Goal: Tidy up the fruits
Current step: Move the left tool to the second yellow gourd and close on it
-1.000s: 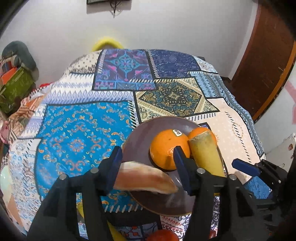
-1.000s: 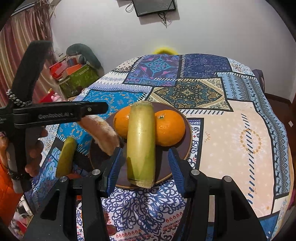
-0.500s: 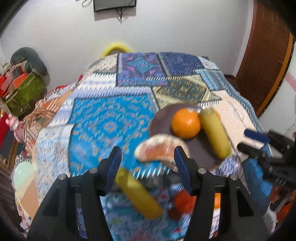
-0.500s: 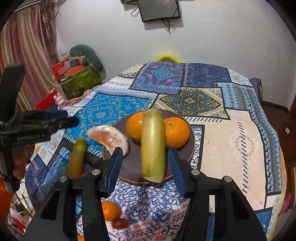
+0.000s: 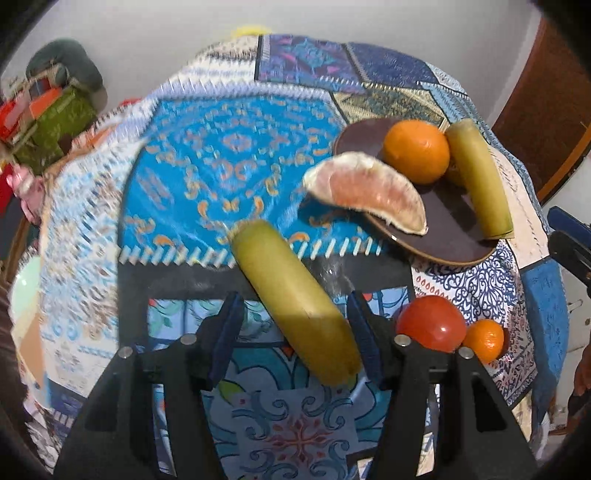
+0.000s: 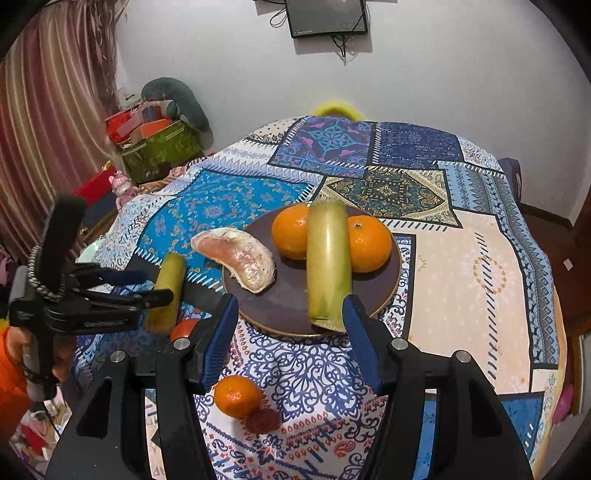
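- Fruits sit on a brown plate (image 6: 388,295) near the table's front edge: two oranges (image 6: 369,243), a pomelo slice (image 6: 240,258).
- Patchwork cloth (image 6: 461,266) covers the table; wall monitor (image 6: 327,16) behind.
- Left gripper (image 5: 295,332) and right gripper (image 6: 290,328) both stand apart, holding nothing.

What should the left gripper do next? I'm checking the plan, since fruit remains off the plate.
Probably close the open left gripper on the green stalk piece lying between its fingers on the cloth; it sits off the plate, which already holds a matching piece.
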Action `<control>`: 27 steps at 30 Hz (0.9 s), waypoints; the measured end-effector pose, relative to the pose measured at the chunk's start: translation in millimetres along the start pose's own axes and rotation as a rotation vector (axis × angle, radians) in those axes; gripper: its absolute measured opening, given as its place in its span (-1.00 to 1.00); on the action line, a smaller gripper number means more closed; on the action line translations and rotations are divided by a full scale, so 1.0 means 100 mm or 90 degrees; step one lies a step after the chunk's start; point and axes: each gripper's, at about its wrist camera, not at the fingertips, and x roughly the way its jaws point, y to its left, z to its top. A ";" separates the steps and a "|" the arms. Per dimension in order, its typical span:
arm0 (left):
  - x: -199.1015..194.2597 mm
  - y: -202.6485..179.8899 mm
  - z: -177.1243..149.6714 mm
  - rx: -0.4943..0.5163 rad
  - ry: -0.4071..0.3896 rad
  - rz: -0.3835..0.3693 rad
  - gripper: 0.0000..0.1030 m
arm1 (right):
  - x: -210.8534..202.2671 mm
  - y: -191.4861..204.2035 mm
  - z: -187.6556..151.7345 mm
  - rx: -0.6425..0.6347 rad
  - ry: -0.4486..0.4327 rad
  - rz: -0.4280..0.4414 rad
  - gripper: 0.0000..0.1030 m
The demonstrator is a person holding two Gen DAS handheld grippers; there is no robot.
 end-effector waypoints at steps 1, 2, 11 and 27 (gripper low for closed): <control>0.01 0.00 -0.01 -0.006 -0.006 -0.006 0.06 | 0.00 0.00 -0.01 0.000 0.000 -0.001 0.07; 0.02 0.01 -0.02 -0.010 -0.009 -0.009 0.03 | 0.01 0.00 -0.01 -0.002 0.000 0.001 0.07; 0.14 0.04 0.00 -0.074 -0.012 -0.007 -0.05 | 0.08 0.04 -0.06 0.006 0.012 0.021 0.07; -0.30 0.21 -0.51 -0.004 0.021 -0.019 -0.29 | -0.02 0.11 -0.15 0.008 0.012 0.028 0.08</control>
